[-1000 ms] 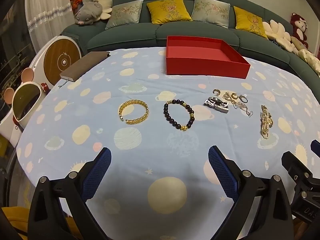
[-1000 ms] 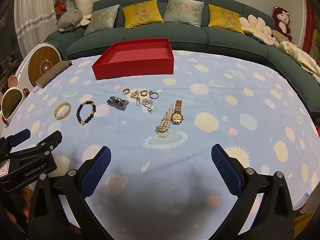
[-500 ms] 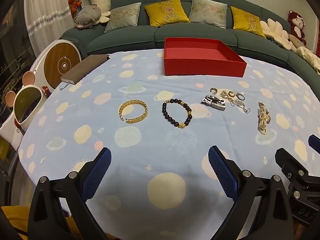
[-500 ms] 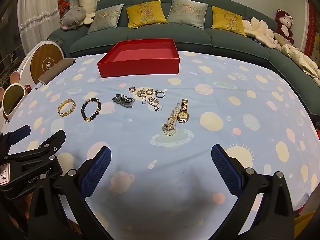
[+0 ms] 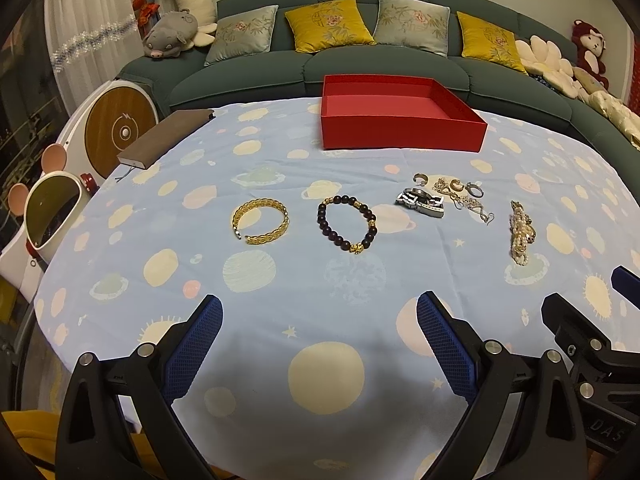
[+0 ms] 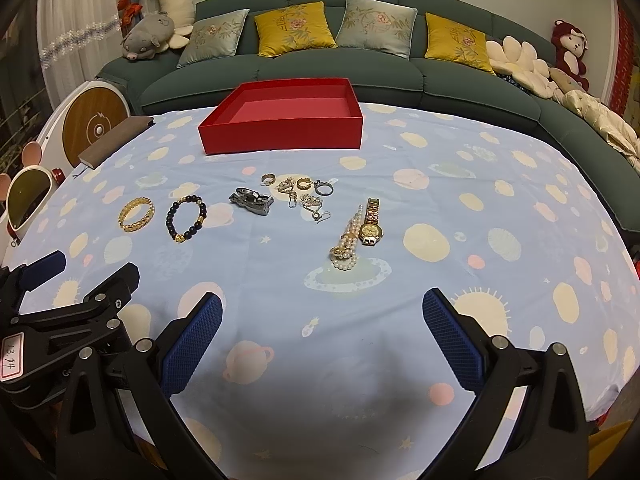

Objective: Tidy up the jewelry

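Both tools, left tool (image 5: 318,330) and right tool (image 6: 322,328), spread and empty at frame bottom, have backed off slightly; jewelry like gold woven bangle (image 5: 261,222) mid-frame on surface, red cardboard tray (image 5: 400,114) above still empty.

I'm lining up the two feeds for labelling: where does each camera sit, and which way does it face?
Left wrist: on the left gripper, facing the sofa across the table; open blue fingers frame the gold bangle and bead bracelet; right gripper at the right edge.
Right wrist: on the right gripper, same heading, sitting further right; open fingers, left gripper at the left edge.
Shared: red box, all the jewelry, sofa.
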